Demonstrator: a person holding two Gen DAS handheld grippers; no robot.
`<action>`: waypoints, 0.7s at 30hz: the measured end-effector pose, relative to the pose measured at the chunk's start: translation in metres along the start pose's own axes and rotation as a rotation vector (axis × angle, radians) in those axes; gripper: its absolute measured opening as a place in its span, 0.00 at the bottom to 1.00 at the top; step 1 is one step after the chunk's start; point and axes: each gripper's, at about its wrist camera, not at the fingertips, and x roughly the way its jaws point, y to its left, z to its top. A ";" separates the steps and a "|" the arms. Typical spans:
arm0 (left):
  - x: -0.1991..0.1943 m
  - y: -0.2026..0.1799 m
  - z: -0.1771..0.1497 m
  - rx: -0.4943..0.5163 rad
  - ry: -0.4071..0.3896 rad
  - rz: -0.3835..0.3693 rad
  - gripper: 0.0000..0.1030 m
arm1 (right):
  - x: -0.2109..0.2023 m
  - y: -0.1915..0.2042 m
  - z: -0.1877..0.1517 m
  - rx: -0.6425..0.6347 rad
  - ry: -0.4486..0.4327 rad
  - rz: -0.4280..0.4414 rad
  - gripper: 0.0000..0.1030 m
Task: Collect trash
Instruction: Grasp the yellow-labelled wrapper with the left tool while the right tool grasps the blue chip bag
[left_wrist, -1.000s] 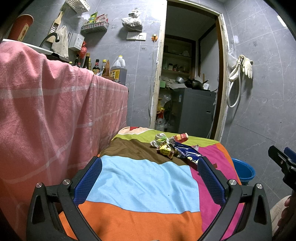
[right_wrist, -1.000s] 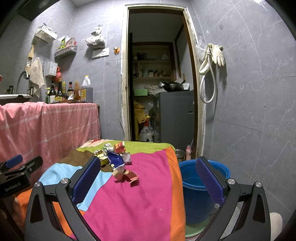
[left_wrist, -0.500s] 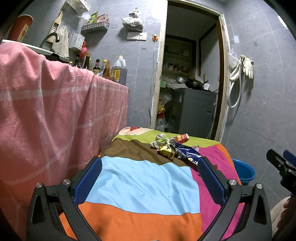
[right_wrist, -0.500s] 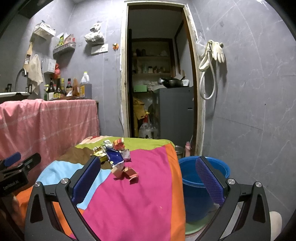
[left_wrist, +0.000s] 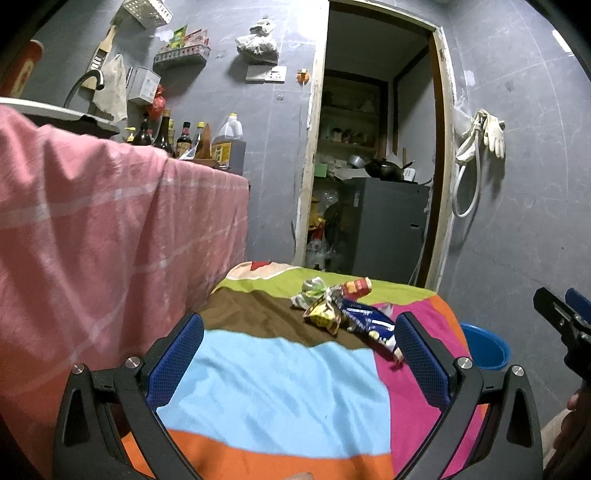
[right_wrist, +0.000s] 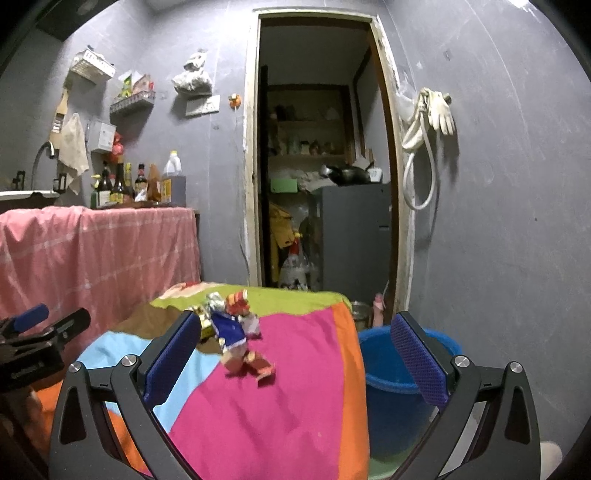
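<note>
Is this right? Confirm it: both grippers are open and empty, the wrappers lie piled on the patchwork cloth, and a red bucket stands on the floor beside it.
One thing is wrong: the bucket is blue, not red, as the right wrist view shows. The rest holds: left gripper and right gripper are open and empty, wrappers piled on the cloth.

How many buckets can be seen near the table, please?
1. A blue bucket stands on the floor, to the right of the table, below its edge. In the left wrist view, only its rim shows. Others may be hidden behind the table.
</note>
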 end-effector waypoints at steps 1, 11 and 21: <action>0.004 -0.001 0.003 -0.001 0.001 -0.004 0.98 | 0.003 -0.001 0.003 -0.003 -0.009 0.005 1.00; 0.063 0.004 0.024 -0.048 0.086 -0.009 0.98 | 0.054 -0.009 0.015 -0.053 -0.020 0.082 1.00; 0.143 0.017 0.016 -0.050 0.278 -0.019 0.98 | 0.115 -0.016 -0.009 -0.029 0.147 0.160 1.00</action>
